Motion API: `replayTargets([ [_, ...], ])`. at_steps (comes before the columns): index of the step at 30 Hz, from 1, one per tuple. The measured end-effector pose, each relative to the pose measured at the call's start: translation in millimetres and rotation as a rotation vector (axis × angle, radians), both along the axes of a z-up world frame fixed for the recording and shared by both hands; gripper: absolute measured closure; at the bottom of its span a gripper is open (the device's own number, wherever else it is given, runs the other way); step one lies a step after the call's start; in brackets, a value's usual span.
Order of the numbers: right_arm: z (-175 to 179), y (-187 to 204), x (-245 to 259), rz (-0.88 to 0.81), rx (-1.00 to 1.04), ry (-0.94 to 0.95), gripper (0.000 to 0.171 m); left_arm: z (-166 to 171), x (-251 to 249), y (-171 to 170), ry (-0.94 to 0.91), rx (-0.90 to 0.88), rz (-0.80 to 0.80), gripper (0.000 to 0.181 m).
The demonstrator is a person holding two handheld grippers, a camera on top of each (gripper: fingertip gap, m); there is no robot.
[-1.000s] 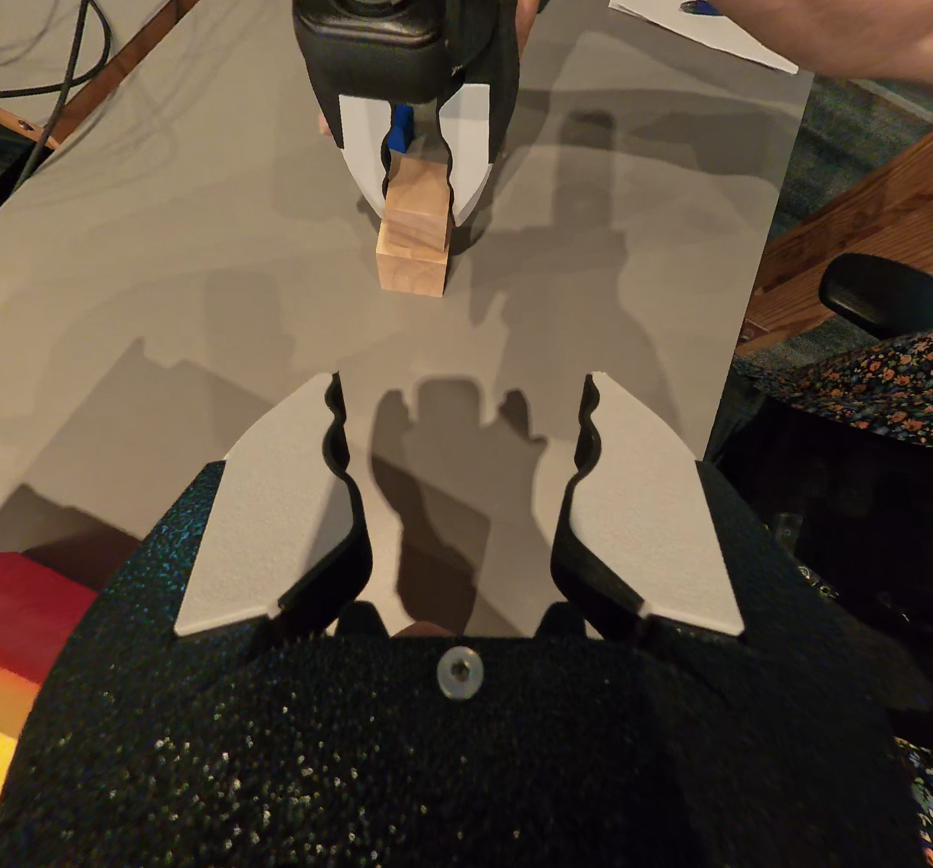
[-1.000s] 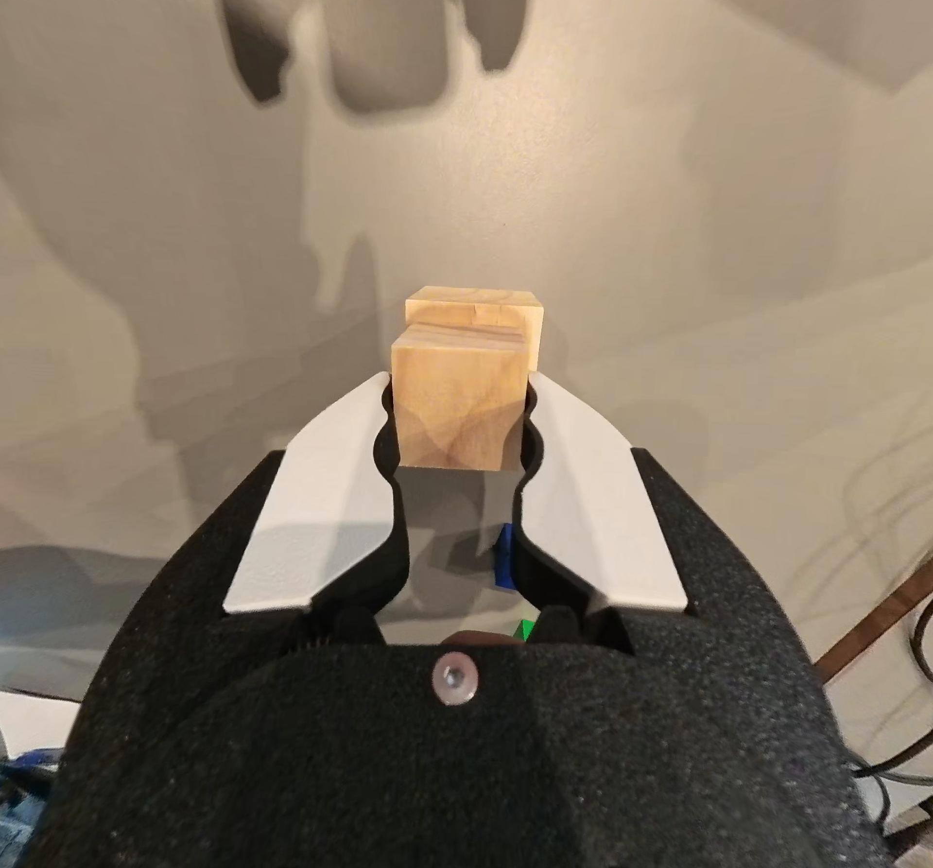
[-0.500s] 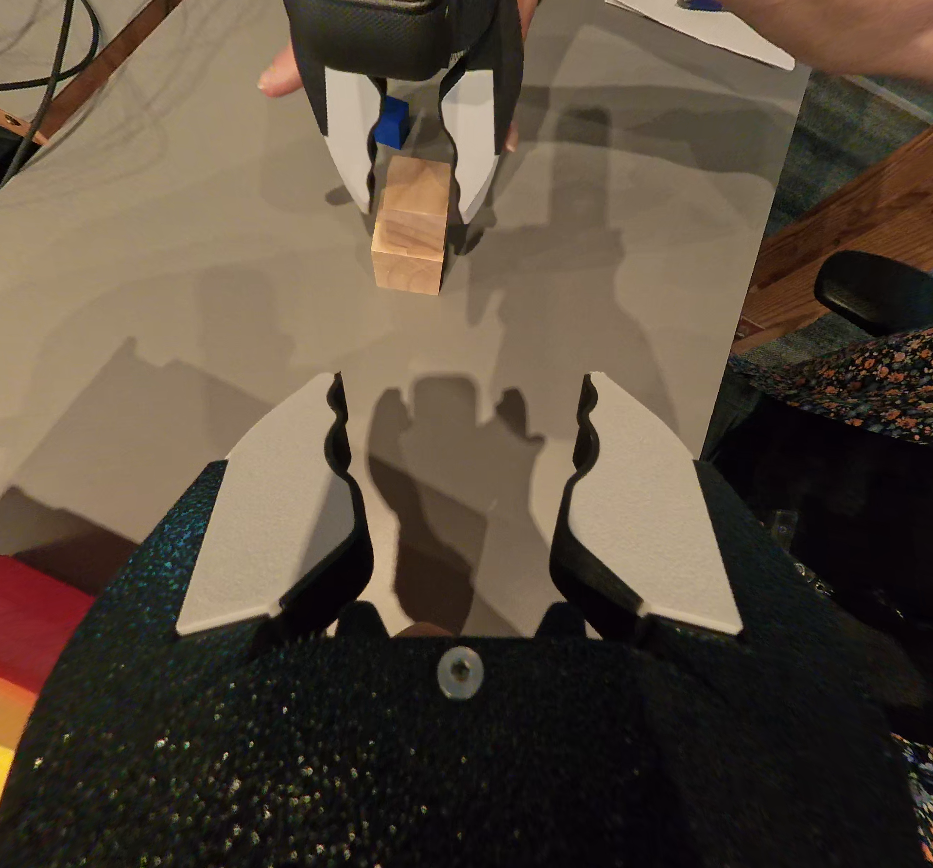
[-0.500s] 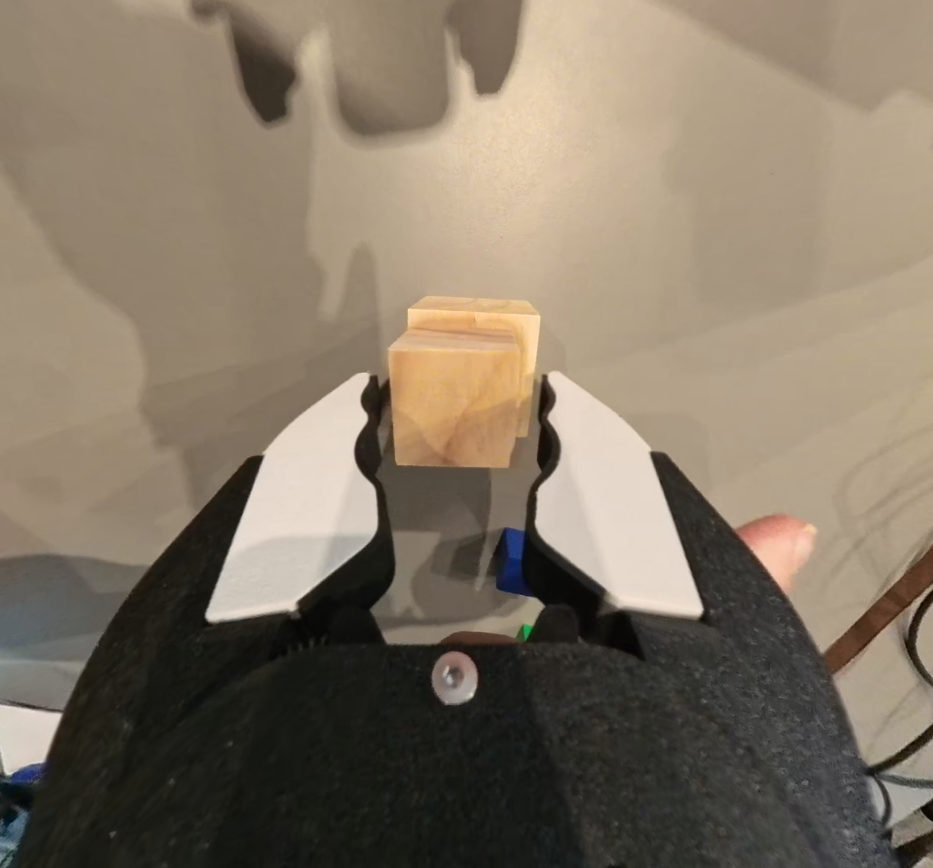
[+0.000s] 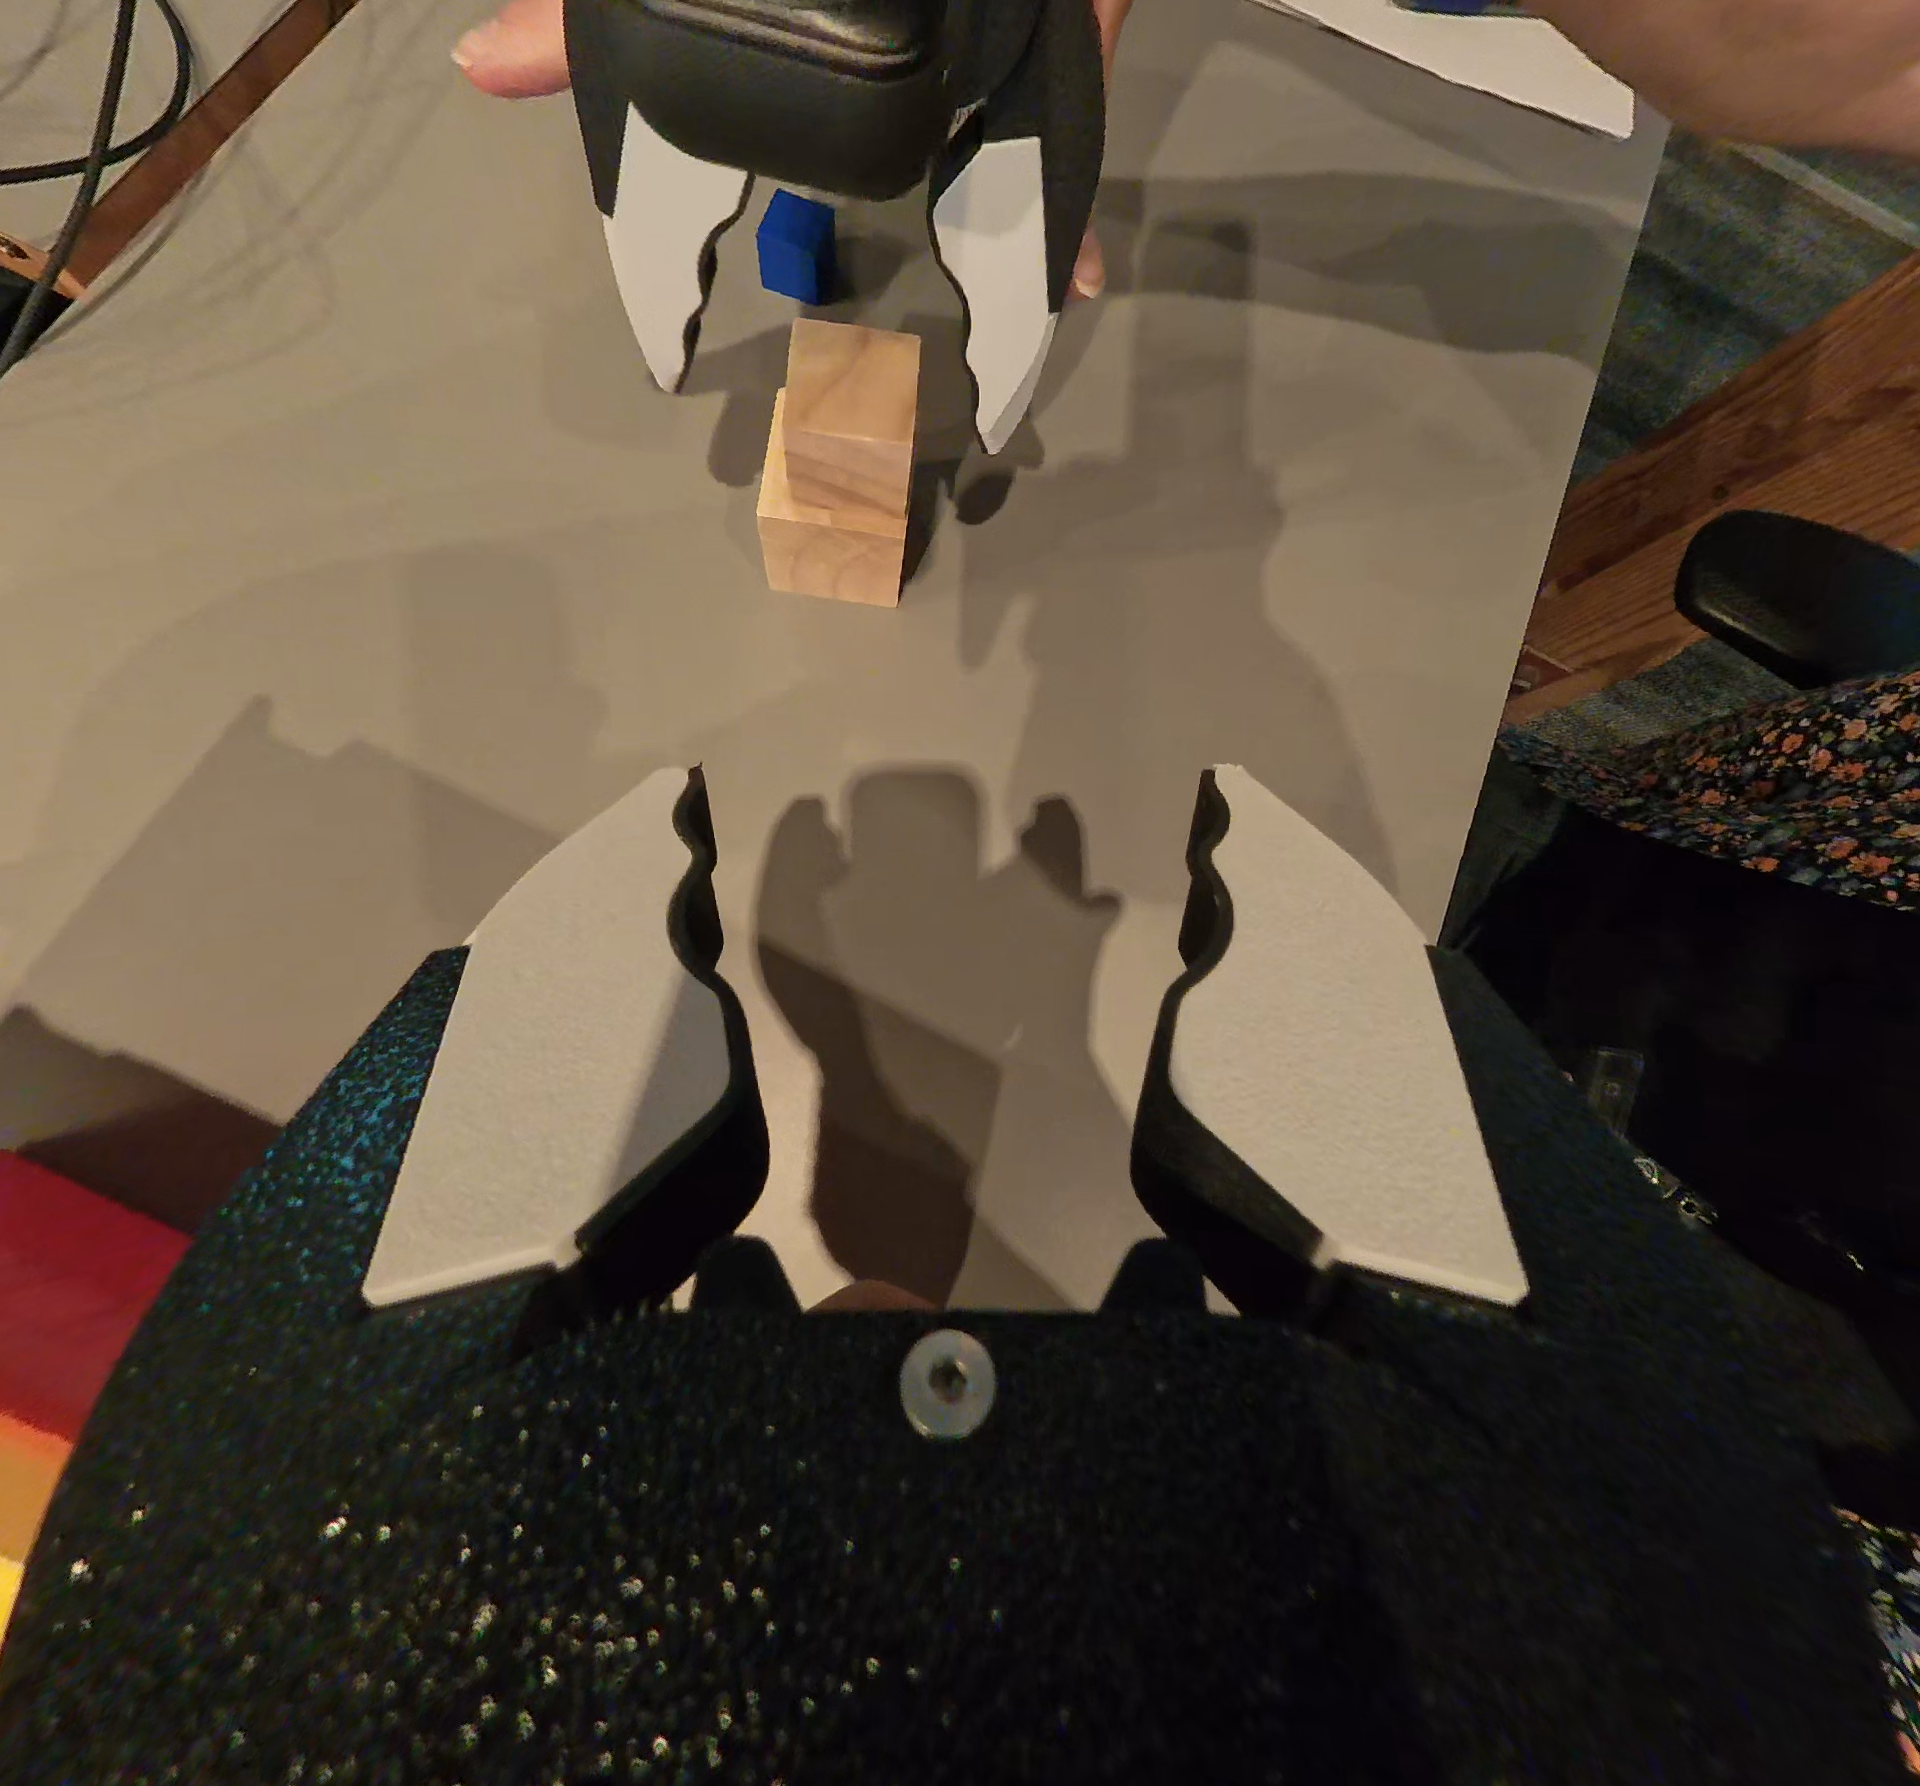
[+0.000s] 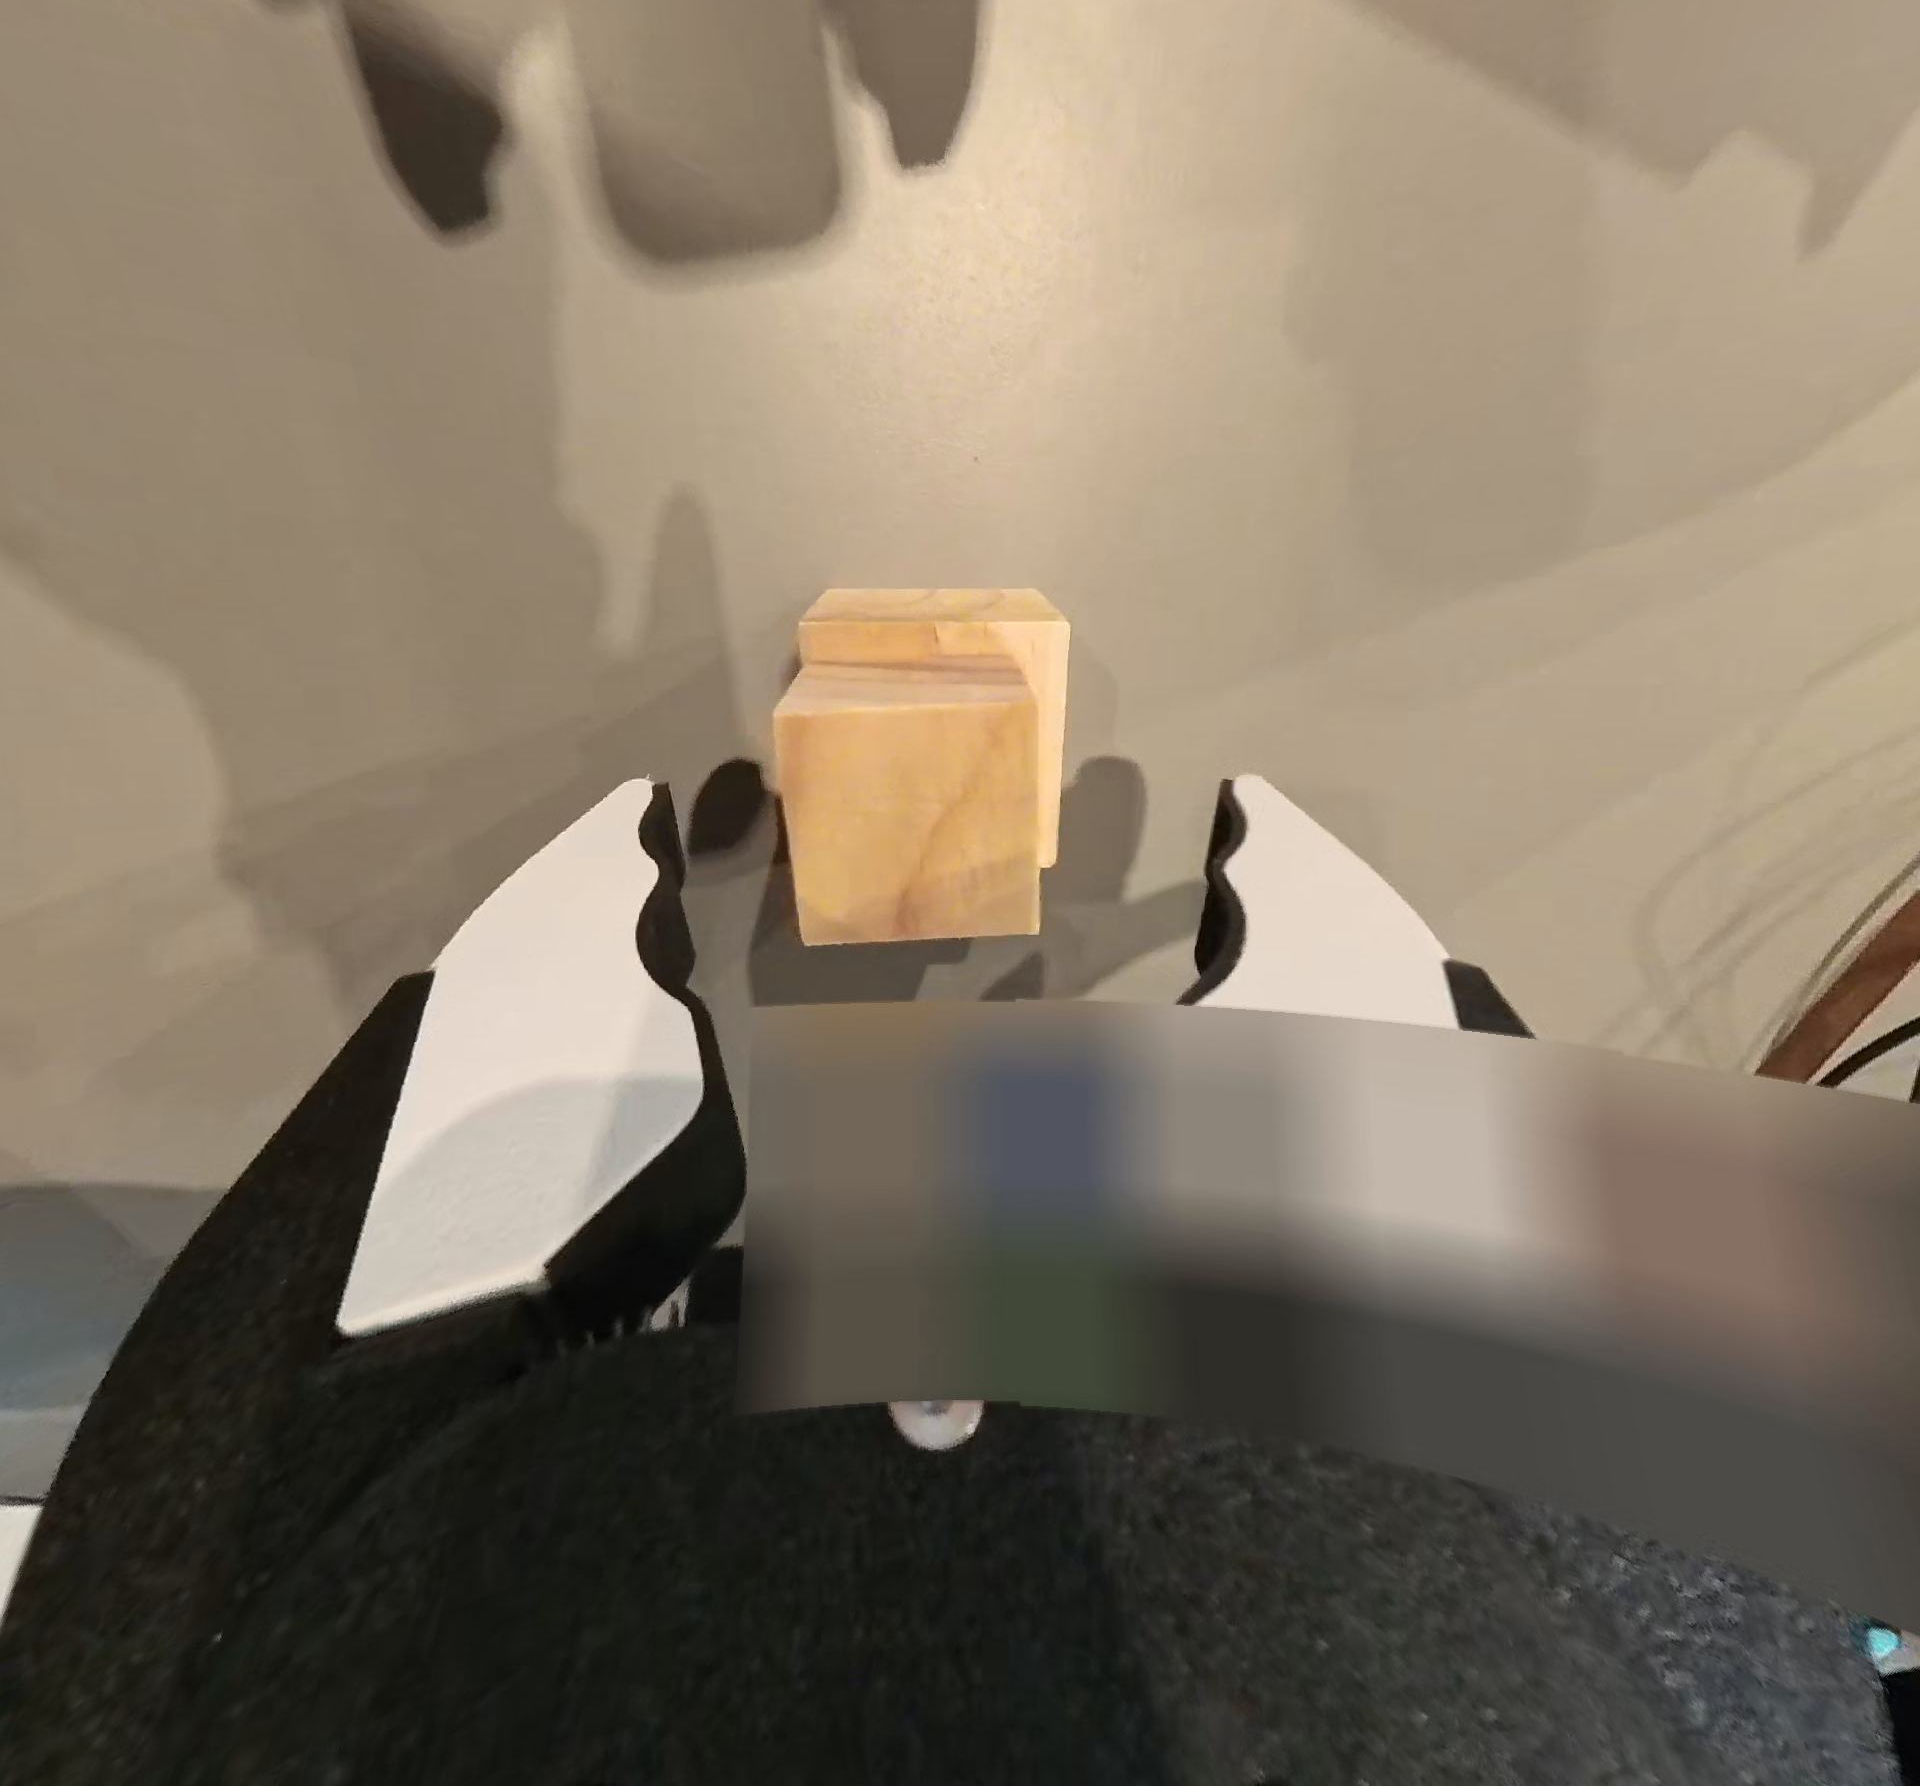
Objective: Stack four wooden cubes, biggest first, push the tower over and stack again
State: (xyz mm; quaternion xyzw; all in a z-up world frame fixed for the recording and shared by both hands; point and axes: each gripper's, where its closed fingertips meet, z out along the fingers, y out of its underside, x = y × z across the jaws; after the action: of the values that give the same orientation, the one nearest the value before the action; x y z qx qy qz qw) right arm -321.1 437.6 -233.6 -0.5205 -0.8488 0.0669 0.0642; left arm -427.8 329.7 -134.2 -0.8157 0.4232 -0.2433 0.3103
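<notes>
Left wrist view: your right gripper (image 5: 831, 406) is wide open by 2 stacked wood blocks (image 5: 844, 469). Left gripper (image 5: 951, 791) is spread & empty. Blocks look hard, light; grab flat sides.

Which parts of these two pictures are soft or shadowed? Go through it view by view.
Left wrist view: sharp throughout; the right gripper and the left gripper throw layered, hard-edged shadows on the grey table around the two stacked wooden cubes. Right wrist view: slightly soft overall, with a smeared patch across the lower middle; the upper cube is evenly lit, without glare.
</notes>
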Motion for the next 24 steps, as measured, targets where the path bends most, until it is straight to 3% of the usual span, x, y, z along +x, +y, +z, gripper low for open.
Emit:
replayTargets([
  [24, 8, 43, 64, -0.157, 0.001, -0.019, 0.088, -5, 6, 1, 0.008, -0.009, -0.008, 0.095],
])
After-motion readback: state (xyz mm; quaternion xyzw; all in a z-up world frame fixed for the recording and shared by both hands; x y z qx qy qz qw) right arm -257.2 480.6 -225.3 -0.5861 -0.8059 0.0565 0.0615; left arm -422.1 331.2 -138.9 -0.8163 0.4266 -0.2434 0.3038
